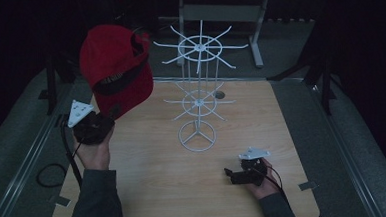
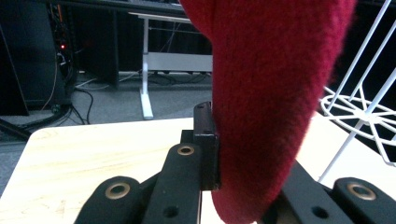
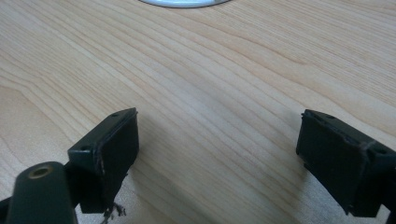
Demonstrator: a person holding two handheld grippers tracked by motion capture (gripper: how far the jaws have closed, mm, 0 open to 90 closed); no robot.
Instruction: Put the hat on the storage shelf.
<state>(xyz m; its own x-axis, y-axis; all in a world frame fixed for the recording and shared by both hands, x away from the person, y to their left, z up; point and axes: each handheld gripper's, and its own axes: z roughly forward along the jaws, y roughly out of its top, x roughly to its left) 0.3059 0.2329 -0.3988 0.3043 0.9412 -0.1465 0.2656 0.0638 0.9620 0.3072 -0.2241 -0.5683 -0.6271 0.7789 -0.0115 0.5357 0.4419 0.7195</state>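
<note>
The wooden surface [image 1: 149,181] carries a white wire rack [image 1: 199,95] at its far middle. A red cap [image 1: 116,67] hangs in the air left of the rack, lifted but not yet hung on a prong. The left tongs [image 1: 112,112] clench its fabric; the right tongs [image 1: 228,174] rest released, near right.

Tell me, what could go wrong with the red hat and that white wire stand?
The left gripper pinches the red hat only at one edge, so the hat might slip out and fall. The white wire stand is tall and thin, with a small ring foot; a bump from the hat might tip it. Its thin prongs could also snag the hat's strap. The right gripper is open, low on the table, not steadying anything.
</note>
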